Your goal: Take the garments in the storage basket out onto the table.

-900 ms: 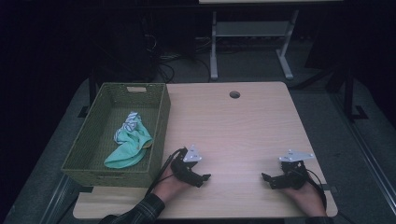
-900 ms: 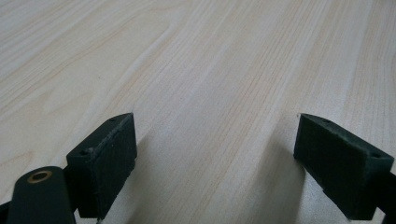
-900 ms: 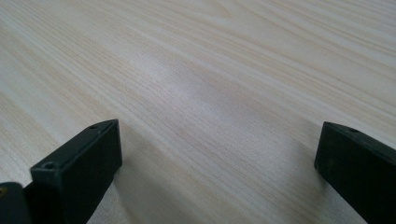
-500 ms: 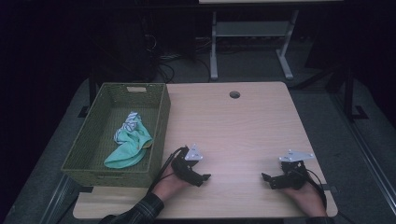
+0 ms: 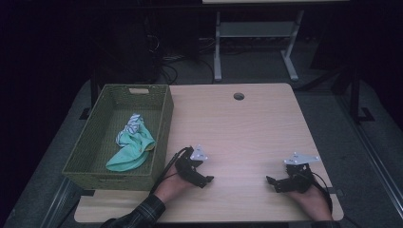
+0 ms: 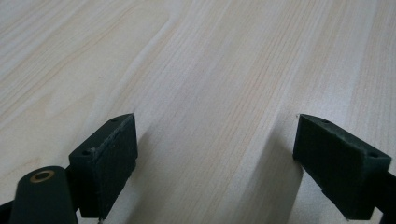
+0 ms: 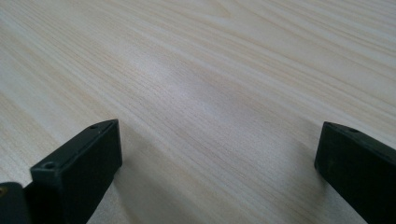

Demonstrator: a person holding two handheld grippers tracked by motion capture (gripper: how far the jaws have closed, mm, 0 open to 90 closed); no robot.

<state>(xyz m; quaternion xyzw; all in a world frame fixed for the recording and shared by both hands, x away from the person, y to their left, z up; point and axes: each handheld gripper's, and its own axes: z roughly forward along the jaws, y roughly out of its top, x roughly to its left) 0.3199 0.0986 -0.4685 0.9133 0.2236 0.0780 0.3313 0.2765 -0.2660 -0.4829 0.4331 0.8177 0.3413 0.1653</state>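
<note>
A crumpled teal cloth with a white striped piece bunched at its top [image 5: 130, 147] lies in the green woven rectangular basket [image 5: 164, 124] that sits at the tabletop's nine o'clock edge. It rests on the basket floor, toward the wall nearest the light wood tabletop [image 5: 247, 128]. The left gripper [image 5: 207, 180] rests low on the bare tabletop at about four o'clock from the cloth, just outside the basket wall; its fingers [image 6: 109, 161] stand spread with nothing between them. The right gripper [image 5: 272, 183] rests well apart at the tabletop's five o'clock, fingers [image 7: 79, 172] likewise spread and empty. The cloth looks light, limp and not fragile; it should drape and trail when lifted. A raised fold near its middle looks the best place to pinch, reaching down over the basket rim.
</note>
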